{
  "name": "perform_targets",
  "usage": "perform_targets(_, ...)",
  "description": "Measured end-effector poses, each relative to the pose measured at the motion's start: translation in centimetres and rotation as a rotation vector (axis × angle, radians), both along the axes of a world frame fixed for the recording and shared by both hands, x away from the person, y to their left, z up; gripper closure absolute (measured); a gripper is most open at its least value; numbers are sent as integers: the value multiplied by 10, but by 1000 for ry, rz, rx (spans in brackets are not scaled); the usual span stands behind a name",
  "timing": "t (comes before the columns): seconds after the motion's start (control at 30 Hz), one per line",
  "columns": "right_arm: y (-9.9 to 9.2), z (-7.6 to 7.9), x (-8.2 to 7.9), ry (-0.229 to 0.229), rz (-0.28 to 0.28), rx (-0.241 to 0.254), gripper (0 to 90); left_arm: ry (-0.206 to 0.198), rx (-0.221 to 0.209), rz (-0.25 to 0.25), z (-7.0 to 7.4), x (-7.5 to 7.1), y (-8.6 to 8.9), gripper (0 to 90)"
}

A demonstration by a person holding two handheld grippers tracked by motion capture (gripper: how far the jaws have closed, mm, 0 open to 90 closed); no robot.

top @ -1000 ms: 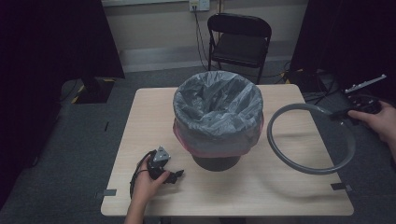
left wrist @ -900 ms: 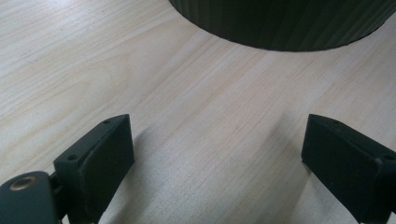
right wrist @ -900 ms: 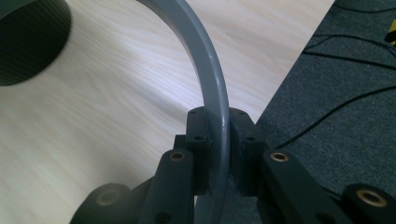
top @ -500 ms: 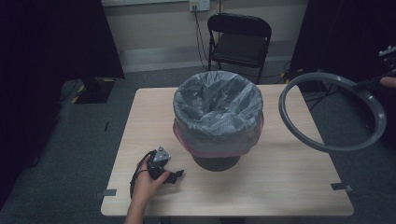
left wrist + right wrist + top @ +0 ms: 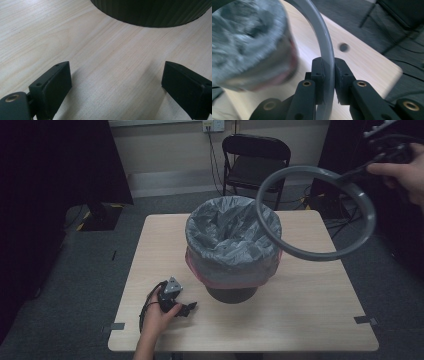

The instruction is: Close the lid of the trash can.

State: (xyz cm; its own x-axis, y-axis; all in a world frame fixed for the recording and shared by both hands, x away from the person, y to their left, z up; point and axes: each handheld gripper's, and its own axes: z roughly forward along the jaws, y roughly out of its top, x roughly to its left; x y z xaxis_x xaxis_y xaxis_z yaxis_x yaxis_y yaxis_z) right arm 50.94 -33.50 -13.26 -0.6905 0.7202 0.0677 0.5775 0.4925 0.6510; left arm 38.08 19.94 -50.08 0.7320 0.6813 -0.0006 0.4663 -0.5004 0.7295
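A dark bin (image 5: 232, 292) lined with a grey bag (image 5: 230, 232) over a pink one stands mid-table. High at the right, my right gripper (image 5: 361, 169) is shut on the rim of a large grey ring (image 5: 372, 215), which hangs tilted in the air over the bin's right side. In the right gripper view both pads clamp the ring (image 5: 325, 47), with the bagged bin (image 5: 247, 45) blurred at left. My left gripper (image 5: 187, 309) rests on the table at the front left, open, with bare wood between its jaws and the bin's base (image 5: 155, 12) just ahead.
The light wooden table (image 5: 300, 320) has tape marks at its front corners. A black folding chair (image 5: 255, 157) stands behind it. Dark curtains (image 5: 55, 165) and cables on grey carpet surround the table.
My right hand has lifted the ring from the table's right side up and leftward, so it now hangs over the bin's right edge. The left gripper has stayed put.
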Motion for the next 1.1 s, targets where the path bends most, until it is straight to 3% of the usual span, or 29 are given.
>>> perform_targets(0.2, 58, -16, 15, 18, 38, -6, 801, 0, 0, 1, 0, 0, 0, 83)
perform_targets(0.4, 93, -30, 26, 63, 50, -14, 800, 0, -1, 6, 0, -1, -1, 83)
perform_targets(0.67, 120, -40, 38, 68, 38, -21, 799, 3, -1, 9, 0, -1, -1, 76)
perform_targets(0.83, 133, -45, 40, 45, 28, -42, 797, 3, -1, 9, 0, -1, -1, 76)
perform_targets(1.1, 154, -53, 37, 3, 16, -114, 794, 2, -1, 8, 0, -1, -1, 76)
